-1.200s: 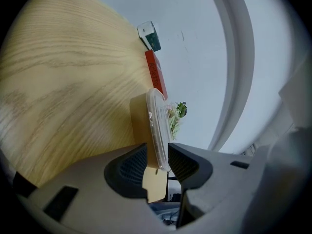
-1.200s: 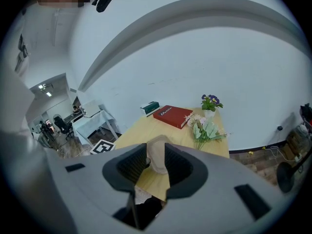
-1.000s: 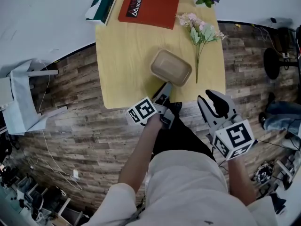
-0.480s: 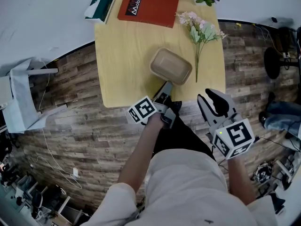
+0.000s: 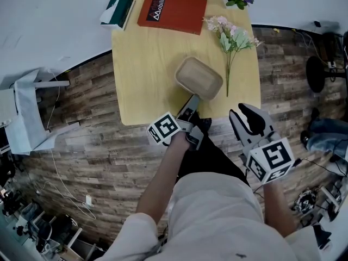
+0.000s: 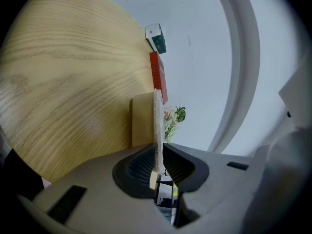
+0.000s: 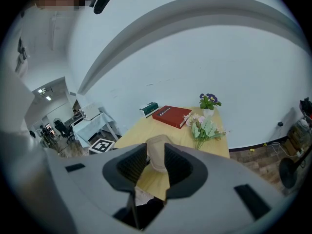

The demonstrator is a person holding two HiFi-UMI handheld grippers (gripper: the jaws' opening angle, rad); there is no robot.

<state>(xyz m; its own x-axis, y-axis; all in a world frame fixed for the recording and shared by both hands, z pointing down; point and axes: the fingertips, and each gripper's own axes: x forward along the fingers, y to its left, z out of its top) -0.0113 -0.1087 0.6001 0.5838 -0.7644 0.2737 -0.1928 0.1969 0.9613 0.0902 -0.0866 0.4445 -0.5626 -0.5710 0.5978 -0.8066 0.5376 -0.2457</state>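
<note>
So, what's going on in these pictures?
A person holds a gripper in each hand at a wooden table. The left gripper is shut on the near rim of a tan lidded container on the table. The right gripper hangs open and empty, off the table's near edge. A red book and flowers lie farther back.

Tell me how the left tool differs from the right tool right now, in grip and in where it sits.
The left tool is shut on the edge of the tan container; the right tool is open, with nothing between its jaws. The left tool reaches over the near edge of the wooden table, while the right tool is held short of that edge, off the table. Both point towards the table, and each carries a marker cube.
</note>
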